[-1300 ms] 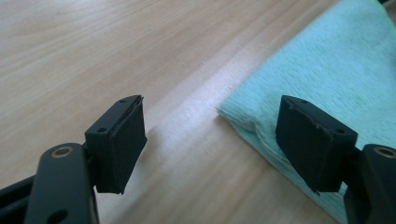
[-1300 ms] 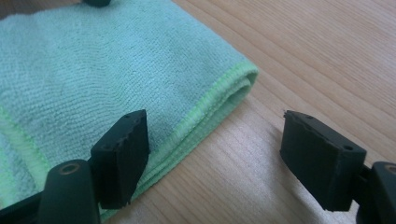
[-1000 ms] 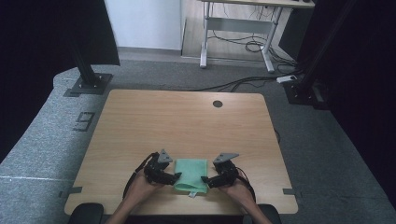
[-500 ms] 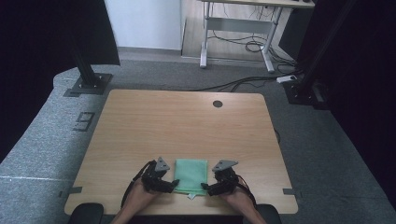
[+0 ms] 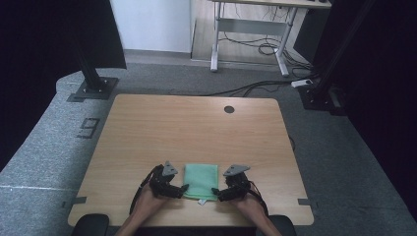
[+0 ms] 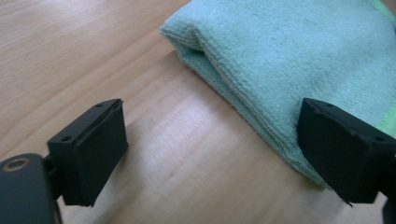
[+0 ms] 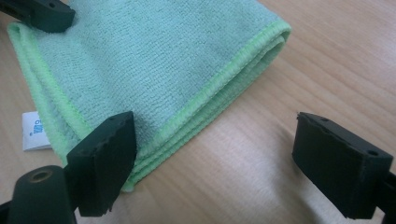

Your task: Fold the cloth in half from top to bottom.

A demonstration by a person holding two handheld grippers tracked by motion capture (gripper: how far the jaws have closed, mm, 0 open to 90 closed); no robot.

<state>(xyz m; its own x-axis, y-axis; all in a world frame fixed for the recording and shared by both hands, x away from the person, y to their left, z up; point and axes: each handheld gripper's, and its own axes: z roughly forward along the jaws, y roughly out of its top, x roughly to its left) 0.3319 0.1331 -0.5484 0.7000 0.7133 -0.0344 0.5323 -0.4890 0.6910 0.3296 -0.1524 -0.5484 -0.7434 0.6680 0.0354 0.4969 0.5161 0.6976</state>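
High view: a folded green cloth (image 5: 200,181) lies near the front edge of the wooden surface (image 5: 196,128); both forearms enter from below, the left claw (image 5: 181,190) and right claw (image 5: 216,192) flanking it, tips turned inward.

Left gripper view: the left claw (image 6: 212,144), just widened, stands open at the cloth's (image 6: 299,60) folded edge.

Right gripper view: the right claw (image 7: 215,154) stands open at the cloth's (image 7: 154,65) hemmed edge; a white label (image 7: 33,131) protrudes.

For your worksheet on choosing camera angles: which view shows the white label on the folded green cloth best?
The right gripper view: the white label pokes out from the folded green cloth at its near corner, blue print visible. The high view shows it as a tiny white speck at the cloth's near edge. The left gripper view shows the cloth's folded edge instead.
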